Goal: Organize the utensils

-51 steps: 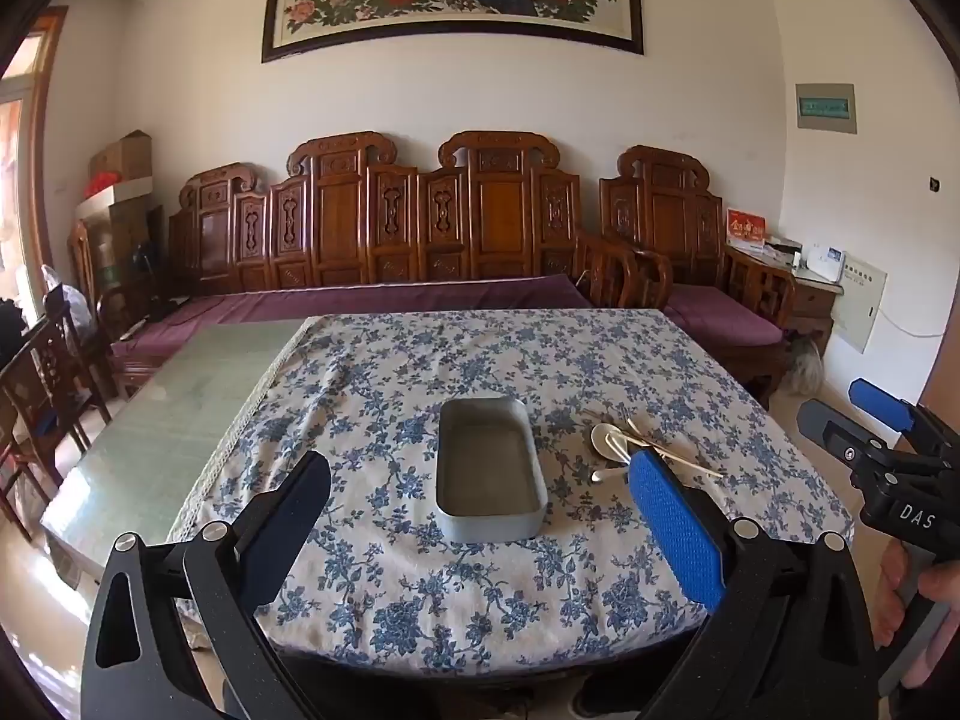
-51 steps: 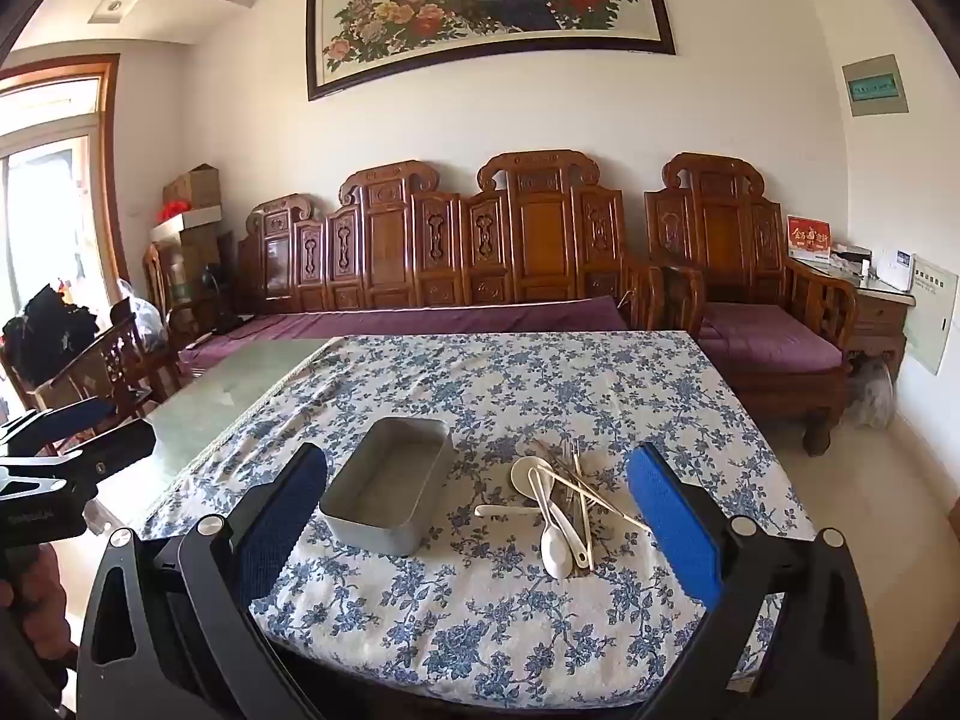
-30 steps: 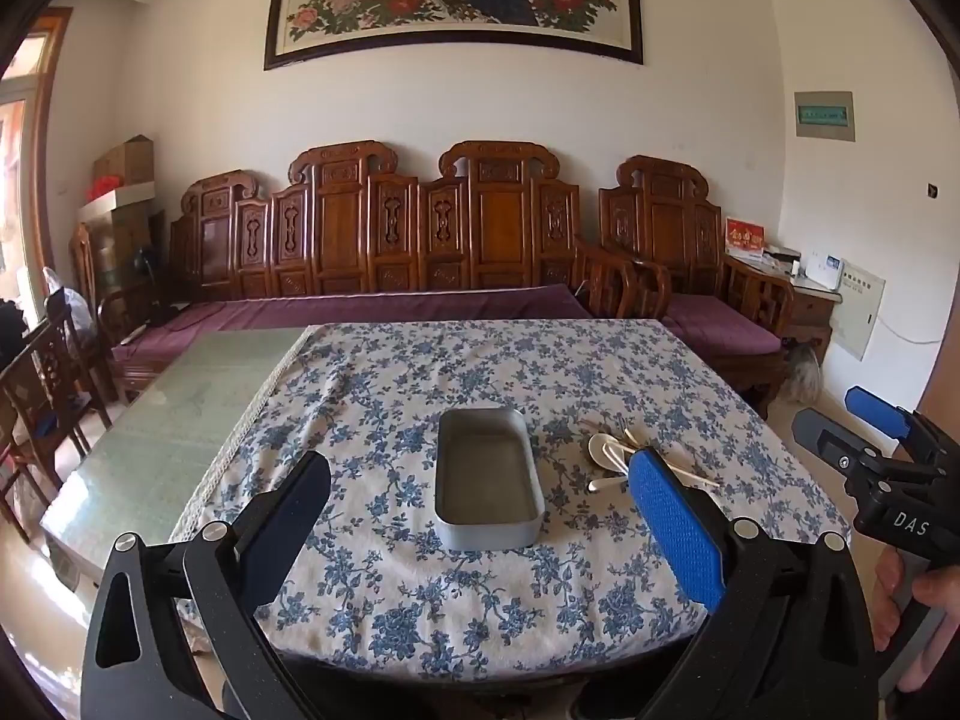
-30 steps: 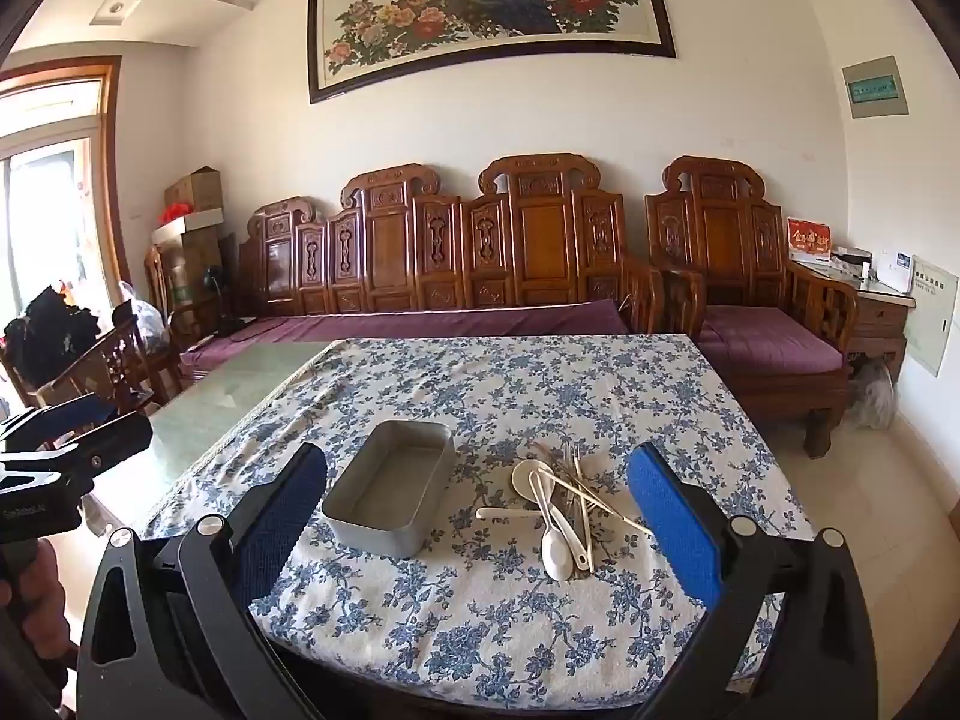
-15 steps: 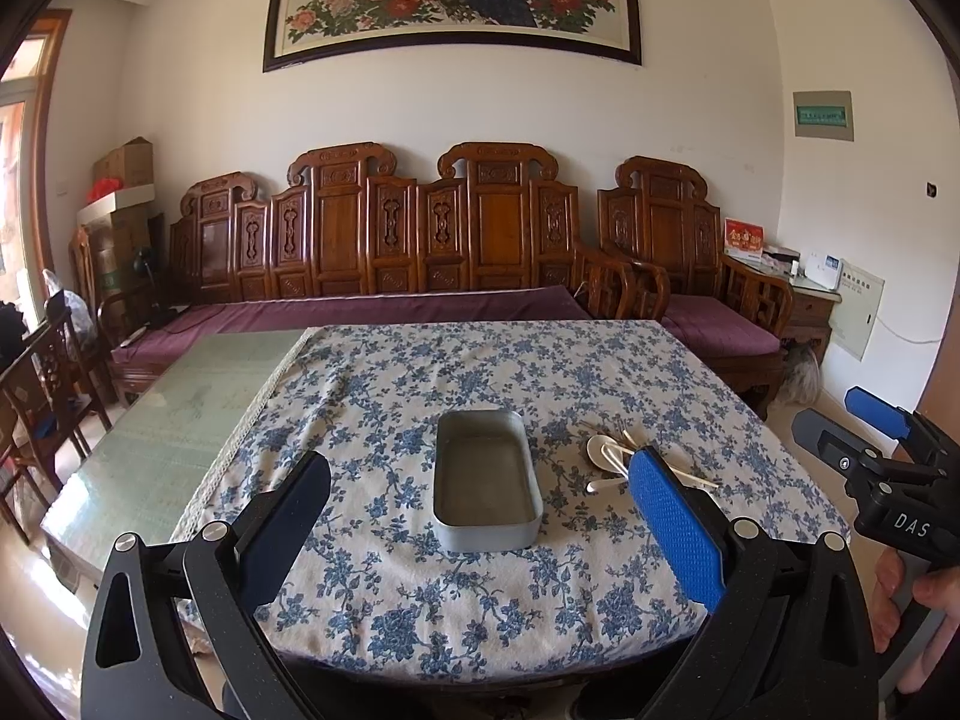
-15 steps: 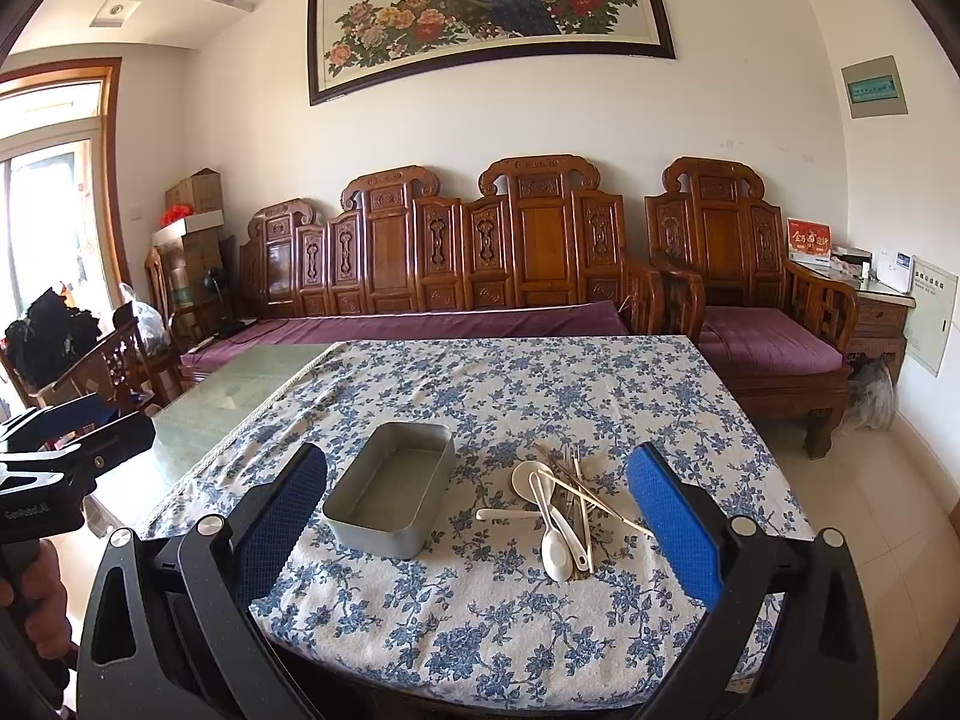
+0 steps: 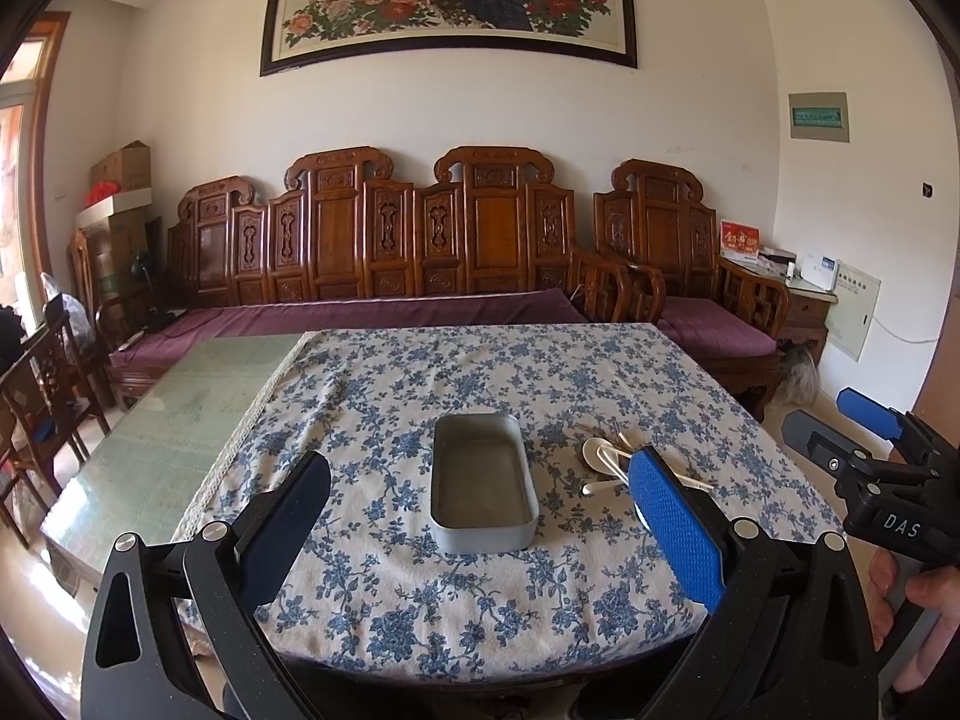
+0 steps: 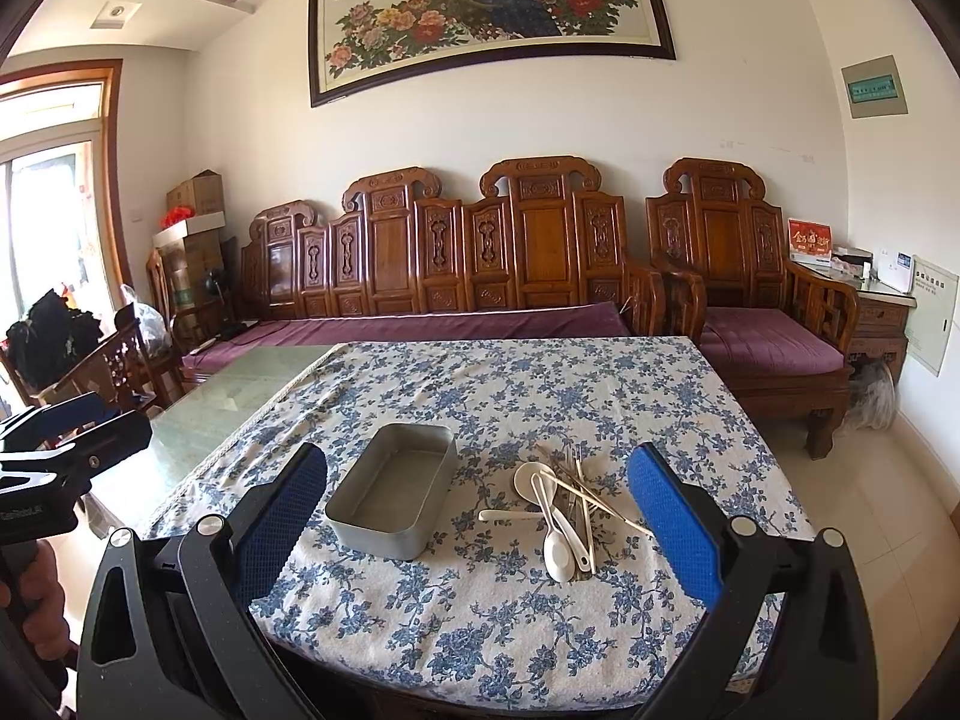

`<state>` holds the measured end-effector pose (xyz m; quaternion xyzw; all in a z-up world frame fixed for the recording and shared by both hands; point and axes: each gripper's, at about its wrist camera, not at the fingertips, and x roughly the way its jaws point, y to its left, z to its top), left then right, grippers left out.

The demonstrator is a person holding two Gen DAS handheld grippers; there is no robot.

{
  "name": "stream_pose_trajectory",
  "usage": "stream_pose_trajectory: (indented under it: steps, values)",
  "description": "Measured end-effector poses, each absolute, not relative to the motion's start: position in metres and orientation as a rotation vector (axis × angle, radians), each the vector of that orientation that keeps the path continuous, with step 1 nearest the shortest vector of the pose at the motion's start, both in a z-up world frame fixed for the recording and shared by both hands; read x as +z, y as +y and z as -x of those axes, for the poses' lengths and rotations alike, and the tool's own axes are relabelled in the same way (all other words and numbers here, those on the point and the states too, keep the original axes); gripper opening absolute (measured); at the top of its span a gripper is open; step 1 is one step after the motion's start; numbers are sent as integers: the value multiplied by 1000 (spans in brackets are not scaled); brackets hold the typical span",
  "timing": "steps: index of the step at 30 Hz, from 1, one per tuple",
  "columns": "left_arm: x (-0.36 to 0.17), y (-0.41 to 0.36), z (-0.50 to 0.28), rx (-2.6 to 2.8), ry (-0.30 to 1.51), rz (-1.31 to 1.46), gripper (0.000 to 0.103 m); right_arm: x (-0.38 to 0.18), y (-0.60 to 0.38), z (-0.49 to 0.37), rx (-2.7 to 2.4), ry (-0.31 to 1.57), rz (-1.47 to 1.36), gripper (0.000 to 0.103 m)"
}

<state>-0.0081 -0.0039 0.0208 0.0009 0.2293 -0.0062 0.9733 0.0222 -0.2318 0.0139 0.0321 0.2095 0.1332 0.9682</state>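
An empty grey metal tray (image 7: 482,477) (image 8: 393,495) stands on the blue-flowered tablecloth (image 7: 480,378) (image 8: 510,396). To its right lies a pile of utensils (image 8: 564,504) (image 7: 606,459): white spoons, chopsticks and forks, partly hidden by my finger in the left wrist view. My left gripper (image 7: 480,540) is open and empty, held before the table's near edge, facing the tray. My right gripper (image 8: 477,534) is open and empty, held before the near edge between tray and utensils.
The cloth covers the right part of a glass-topped table (image 7: 174,414). A carved wooden sofa (image 7: 384,264) with purple cushions stands behind it, an armchair (image 8: 756,312) at the back right, wooden chairs (image 7: 42,384) at the left.
Both grippers have drawn back and risen slightly, so the table looks a little lower and farther. Both stay open. Tray and utensils have not moved.
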Motion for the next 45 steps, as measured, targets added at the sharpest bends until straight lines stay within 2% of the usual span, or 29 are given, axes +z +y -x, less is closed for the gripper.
stream_pose_trajectory:
  steps: [37, 45]
  values:
    - [28, -7, 13, -25, 455, -4, 97, 14, -232, -20, 274, 423, -66, 101]
    - [9, -4, -3, -33, 516, 1, 97, 8, -232, -33, 277, 458, -76, 101]
